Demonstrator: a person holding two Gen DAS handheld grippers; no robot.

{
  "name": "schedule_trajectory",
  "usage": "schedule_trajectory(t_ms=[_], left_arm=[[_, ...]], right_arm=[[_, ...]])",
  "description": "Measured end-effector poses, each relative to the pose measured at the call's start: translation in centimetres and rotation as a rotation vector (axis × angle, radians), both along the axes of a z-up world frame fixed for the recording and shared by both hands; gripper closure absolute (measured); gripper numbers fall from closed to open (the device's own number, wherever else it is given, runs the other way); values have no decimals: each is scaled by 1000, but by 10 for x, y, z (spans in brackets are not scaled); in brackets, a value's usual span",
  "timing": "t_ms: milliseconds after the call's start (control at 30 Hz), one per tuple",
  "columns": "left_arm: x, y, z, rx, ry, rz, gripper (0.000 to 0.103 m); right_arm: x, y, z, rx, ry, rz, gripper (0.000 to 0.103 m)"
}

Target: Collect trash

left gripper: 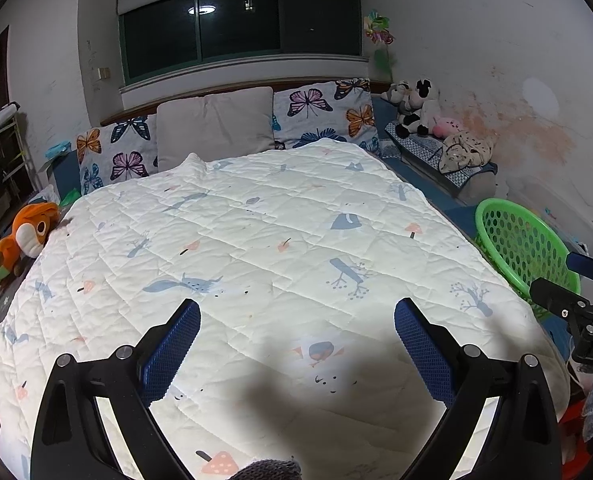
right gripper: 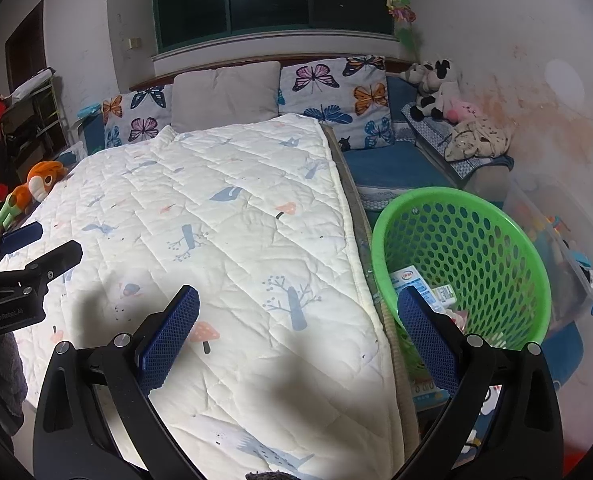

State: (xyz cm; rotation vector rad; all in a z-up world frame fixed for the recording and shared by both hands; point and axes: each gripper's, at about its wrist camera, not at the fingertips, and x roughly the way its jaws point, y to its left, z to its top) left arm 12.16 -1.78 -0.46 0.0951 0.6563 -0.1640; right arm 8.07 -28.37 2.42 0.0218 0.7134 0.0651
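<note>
1. The left gripper [left gripper: 296, 312] hangs over the near part of the bed with its blue-padded fingers [left gripper: 174, 350] spread wide and nothing between them.
2. The right gripper [right gripper: 296, 300] is likewise spread wide and empty; its left finger sits above the quilt, its right finger [right gripper: 428, 340] above the near rim of the basket.
3. Each gripper shows at the edge of the other's view: the right one at the right edge of the left wrist view, the left one at the left edge of the right wrist view.
4. Under both lies a white quilt [left gripper: 256, 240] printed with trees, mushrooms and foxes, spread flat over the bed.
5. The green perforated basket [right gripper: 496, 216] stands beside the bed's right edge, tilted toward the camera.
6. The trash is inside it: a white and blue carton [right gripper: 406, 276] and a smaller printed box [right gripper: 444, 294] just beside it, low in the basket.
7. At the head of the bed stand a grey pillow [left gripper: 216, 124] and butterfly-print pillows [left gripper: 324, 112].
8. An orange plush toy [left gripper: 28, 232] lies at the bed's left edge; black-and-white plush toys [left gripper: 412, 108] sit on a bench at the far right.
</note>
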Motion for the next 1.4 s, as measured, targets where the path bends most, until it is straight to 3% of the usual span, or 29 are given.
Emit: schedule_trajectory(t_ms=[1400], left_arm=[[-8, 6, -5, -24, 9, 37, 9]], right_arm=[[3, 9, -3, -6, -1, 29, 4]])
